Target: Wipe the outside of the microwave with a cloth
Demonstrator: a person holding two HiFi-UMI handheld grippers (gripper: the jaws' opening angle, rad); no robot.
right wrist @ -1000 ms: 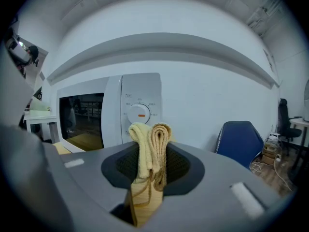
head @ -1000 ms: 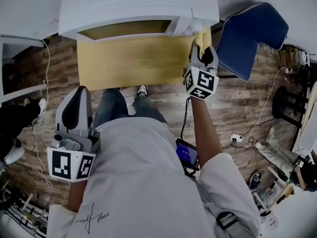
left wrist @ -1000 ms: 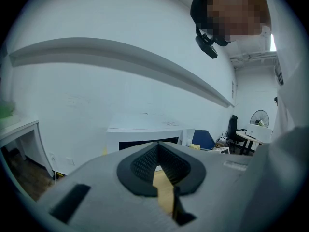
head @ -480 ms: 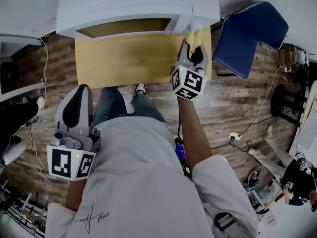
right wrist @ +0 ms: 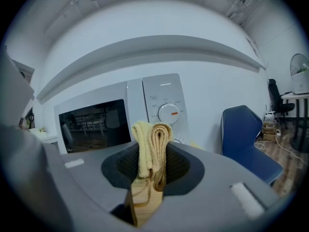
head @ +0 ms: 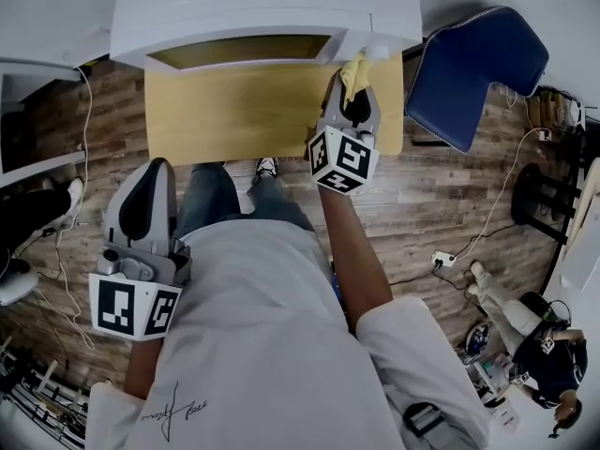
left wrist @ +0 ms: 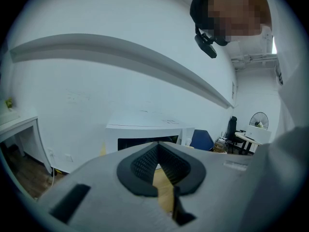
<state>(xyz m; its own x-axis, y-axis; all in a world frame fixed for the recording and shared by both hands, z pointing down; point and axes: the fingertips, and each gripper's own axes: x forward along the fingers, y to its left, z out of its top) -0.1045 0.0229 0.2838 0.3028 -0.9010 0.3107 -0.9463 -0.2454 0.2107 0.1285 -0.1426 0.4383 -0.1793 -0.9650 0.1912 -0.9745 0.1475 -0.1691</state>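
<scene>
The white microwave (head: 262,12) stands at the back of a wooden table (head: 234,115). My right gripper (head: 352,87) is shut on a folded yellow cloth (head: 354,66), which sits at the lower right of the microwave's front, below the control panel. In the right gripper view the cloth (right wrist: 153,146) sticks up between the jaws of the right gripper (right wrist: 152,166), with the microwave's dark door (right wrist: 94,124) and dial (right wrist: 169,113) just beyond. My left gripper (head: 145,204) hangs low by the person's left side, far from the microwave, shut on nothing. From the left gripper view the microwave (left wrist: 145,135) looks distant.
A blue chair (head: 478,59) stands right of the table, also seen as the blue chair (right wrist: 246,139) in the right gripper view. Cables and a power strip (head: 448,259) lie on the wood floor. A white desk (head: 37,120) is at the left.
My right gripper has slid leftward along the microwave's lower front with the cloth, away from the right corner. The left gripper has stayed put.
</scene>
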